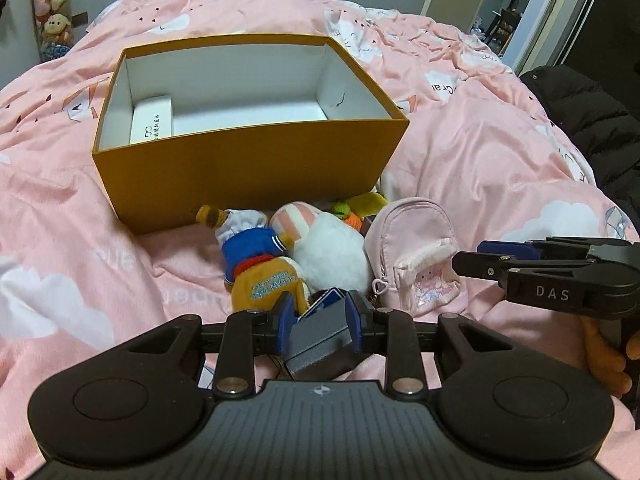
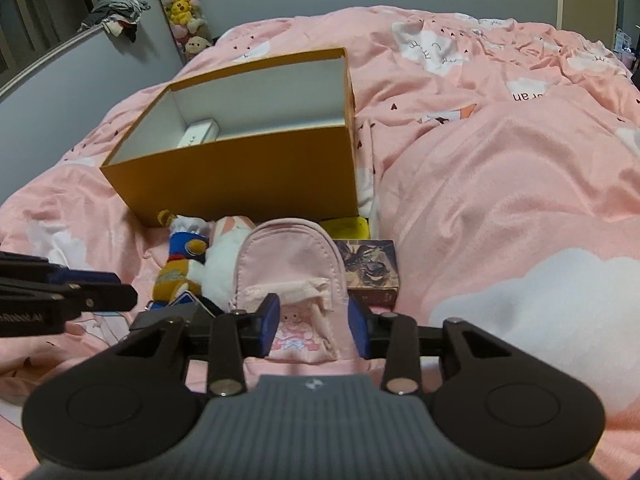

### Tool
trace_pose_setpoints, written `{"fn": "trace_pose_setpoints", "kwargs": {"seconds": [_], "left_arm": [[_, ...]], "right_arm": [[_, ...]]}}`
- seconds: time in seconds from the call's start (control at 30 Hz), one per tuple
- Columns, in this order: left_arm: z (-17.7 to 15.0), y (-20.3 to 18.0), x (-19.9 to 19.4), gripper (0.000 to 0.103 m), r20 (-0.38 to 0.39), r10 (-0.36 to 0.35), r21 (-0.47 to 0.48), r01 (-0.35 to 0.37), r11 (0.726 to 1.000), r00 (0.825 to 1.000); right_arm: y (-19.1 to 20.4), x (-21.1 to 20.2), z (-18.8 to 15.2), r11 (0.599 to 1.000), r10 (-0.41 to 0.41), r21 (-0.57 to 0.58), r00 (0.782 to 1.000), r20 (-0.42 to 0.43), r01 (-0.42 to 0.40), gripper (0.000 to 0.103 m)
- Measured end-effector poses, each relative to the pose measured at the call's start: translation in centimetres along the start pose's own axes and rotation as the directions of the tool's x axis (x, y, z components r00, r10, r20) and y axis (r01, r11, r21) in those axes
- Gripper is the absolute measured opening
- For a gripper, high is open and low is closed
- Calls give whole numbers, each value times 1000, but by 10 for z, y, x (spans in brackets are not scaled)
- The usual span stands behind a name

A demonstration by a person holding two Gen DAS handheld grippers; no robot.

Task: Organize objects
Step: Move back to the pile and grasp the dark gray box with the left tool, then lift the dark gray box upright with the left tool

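Note:
An open orange box [image 1: 248, 168] [image 2: 240, 176] stands on the pink bed, with a small white box [image 1: 150, 118] inside at its left. Below it lie a bear plush in blue [image 1: 256, 256] [image 2: 180, 260], a white plush [image 1: 328, 252] [image 2: 220, 260], a yellow-green toy [image 1: 360, 206] and a small pink backpack [image 1: 412, 252] [image 2: 292, 272]. My left gripper [image 1: 320, 320] is shut on a grey box with a blue-white face [image 1: 320, 332]. My right gripper [image 2: 314, 330] is open, its pads either side of the backpack's lower pocket.
A dark printed box [image 2: 370, 270] lies right of the backpack, a yellow item [image 2: 346, 226] behind it. A black jacket [image 1: 588, 120] lies at the bed's right edge. A tube of plush toys [image 2: 184, 4] stands by the wall.

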State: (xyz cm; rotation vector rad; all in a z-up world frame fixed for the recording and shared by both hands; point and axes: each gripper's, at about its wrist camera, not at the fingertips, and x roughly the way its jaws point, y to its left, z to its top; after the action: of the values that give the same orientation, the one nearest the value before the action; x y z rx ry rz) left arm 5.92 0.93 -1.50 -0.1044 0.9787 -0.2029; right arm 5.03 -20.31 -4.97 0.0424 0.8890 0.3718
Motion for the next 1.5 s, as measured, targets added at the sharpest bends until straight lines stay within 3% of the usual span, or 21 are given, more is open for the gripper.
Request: {"fn": "trace_pose_setpoints", "kwargs": {"seconds": [0.1, 0.17, 0.23, 0.4, 0.53, 0.73, 0.9, 1.1, 1.27, 1.4, 1.5], "left_arm": [[-1, 5, 0, 42, -22, -4, -2, 3, 1000, 1000], [-3, 7, 2, 45, -54, 5, 1, -5, 1000, 999], [-7, 9, 4, 54, -86, 10, 1, -10, 1000, 996], [-19, 20, 19, 61, -160, -31, -35, 26, 999, 987], [-26, 14, 38, 65, -175, 38, 57, -29, 998, 984], [-29, 9, 50, 66, -137, -29, 114, 45, 993, 990], [-28, 13, 61, 66, -116, -105, 78, 114, 990, 988], [-30, 1, 46, 53, -63, -102, 119, 109, 987, 993], [-23, 11, 15, 46, 36, -145, 51, 143, 988, 989], [-3, 24, -5, 44, 79, -146, -53, 150, 987, 986], [14, 30, -7, 44, 58, -126, -103, 131, 986, 990]], "right_arm": [[5, -4, 2, 999, 51, -6, 999, -4, -51, 40], [11, -5, 3, 990, 141, 7, 990, -32, -141, 35], [20, 0, 2, 973, 229, 3, 970, -78, -229, 32], [47, 20, -5, 960, 234, -110, 955, -184, -257, 35], [53, 40, -7, 969, 144, -161, 958, -248, -187, 35], [44, 57, -9, 976, 153, -108, 952, -266, -187, 27], [37, 65, -9, 981, 161, -63, 947, -277, -185, 20], [28, 51, -8, 983, 177, -6, 951, -253, -185, 19], [12, 14, 3, 989, 147, 30, 980, -135, -144, 20], [-8, -7, 23, 995, 58, 81, 998, -15, -56, 20], [-29, 5, 37, 993, -37, 110, 999, -25, 40, 21]]}}
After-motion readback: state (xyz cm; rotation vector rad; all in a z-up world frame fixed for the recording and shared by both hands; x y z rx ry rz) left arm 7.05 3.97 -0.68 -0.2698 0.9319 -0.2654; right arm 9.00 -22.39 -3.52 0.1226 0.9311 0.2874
